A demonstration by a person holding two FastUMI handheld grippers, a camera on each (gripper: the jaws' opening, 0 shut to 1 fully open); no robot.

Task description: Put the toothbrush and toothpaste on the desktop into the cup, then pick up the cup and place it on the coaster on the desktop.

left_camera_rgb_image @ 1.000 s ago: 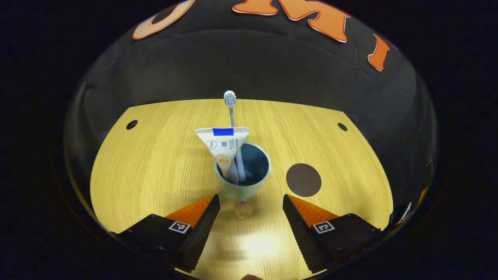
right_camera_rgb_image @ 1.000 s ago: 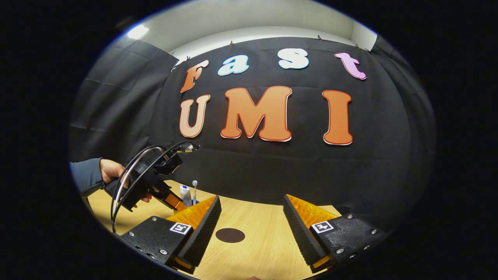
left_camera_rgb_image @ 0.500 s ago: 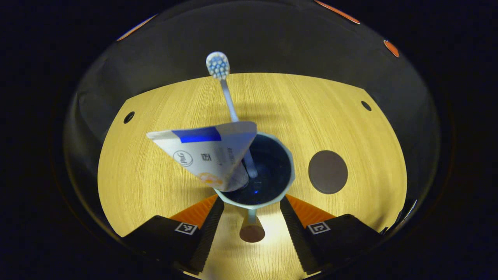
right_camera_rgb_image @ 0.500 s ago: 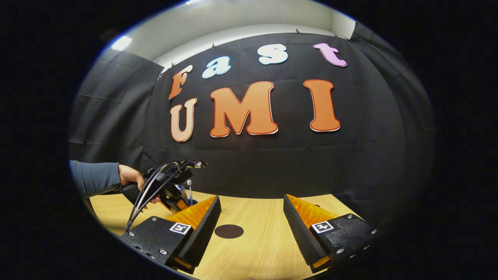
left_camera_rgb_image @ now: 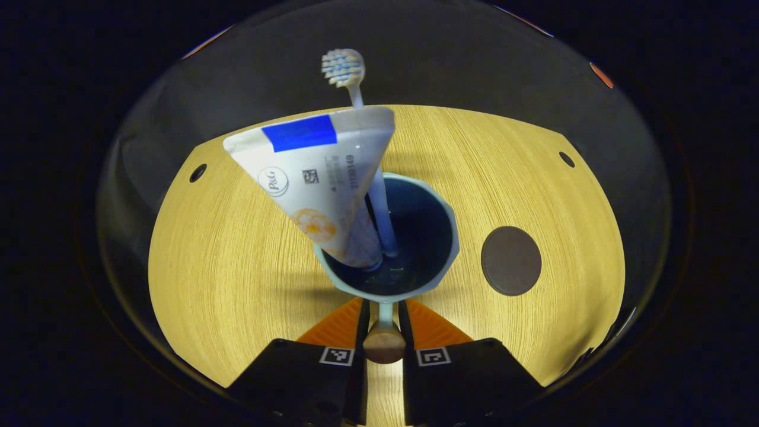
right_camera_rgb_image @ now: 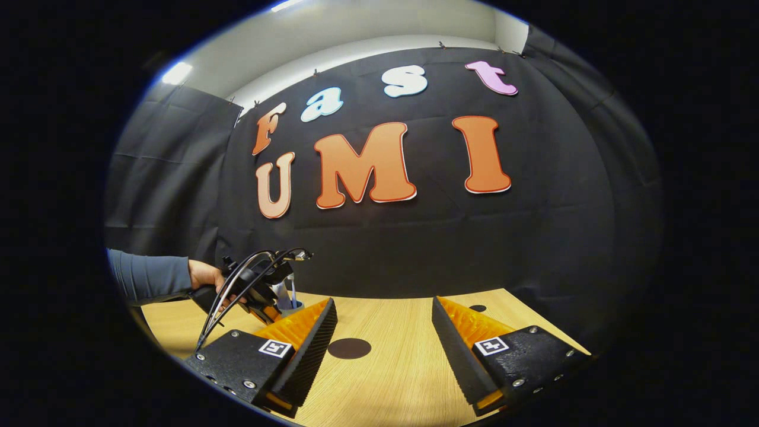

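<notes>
— So, left gripper (left_camera_rgb_image: pixel 384 323)?
— Closed on the wooden-knobbed handle (left_camera_rgb_image: pixel 384 344) of the pale blue cup (left_camera_rgb_image: pixel 442 237), both fingers pressing its stem.
— And inside?
— Toothpaste tube (left_camera_rgb_image: pixel 314 178) cap-down, leaning left; toothbrush (left_camera_rgb_image: pixel 356 101) behind, bristles up. Cup standing on the wooden desktop (left_camera_rgb_image: pixel 225 261).
— Coaster?
— Dark round coaster (left_camera_rgb_image: pixel 510 261) just right of the cup, apart from it.
— Right gripper (right_camera_rgb_image: pixel 384 332)?
— Spread wide, holding nothing, hovering above the desktop, coaster seen between its fingers. Farther left, a sleeved hand (right_camera_rgb_image: pixel 207 277) gripping the other tool.
</notes>
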